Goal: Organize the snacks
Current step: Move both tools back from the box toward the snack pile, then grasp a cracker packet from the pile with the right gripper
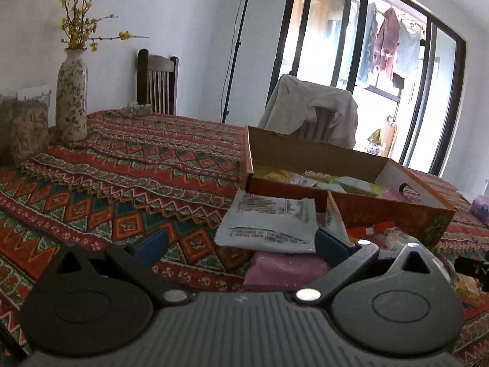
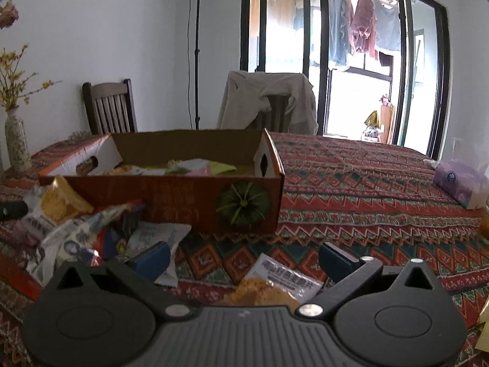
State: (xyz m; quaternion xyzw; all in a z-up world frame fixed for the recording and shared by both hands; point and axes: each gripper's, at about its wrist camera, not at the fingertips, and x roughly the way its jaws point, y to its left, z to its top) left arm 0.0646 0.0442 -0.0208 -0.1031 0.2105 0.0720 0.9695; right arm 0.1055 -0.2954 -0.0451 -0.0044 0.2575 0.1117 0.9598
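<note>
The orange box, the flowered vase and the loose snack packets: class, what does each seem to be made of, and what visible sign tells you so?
Orange box: cardboard, judging by its plain brown inner walls, printed outside and cut handle holes.
Flowered vase: probably glazed ceramic; a smooth surface with a floral pattern.
Snack packets: likely plastic film; they crinkle, shine, and one shows a zigzag sealed edge.

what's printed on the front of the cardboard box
A green pumpkin on the orange cardboard box, clearest in the right wrist view.

Matt cardboard box (image 2: 171, 195); woven patterned tablecloth (image 2: 366, 189); crinkly glossy snack packets (image 2: 76, 232); glazed ceramic vase (image 1: 71, 101).
</note>
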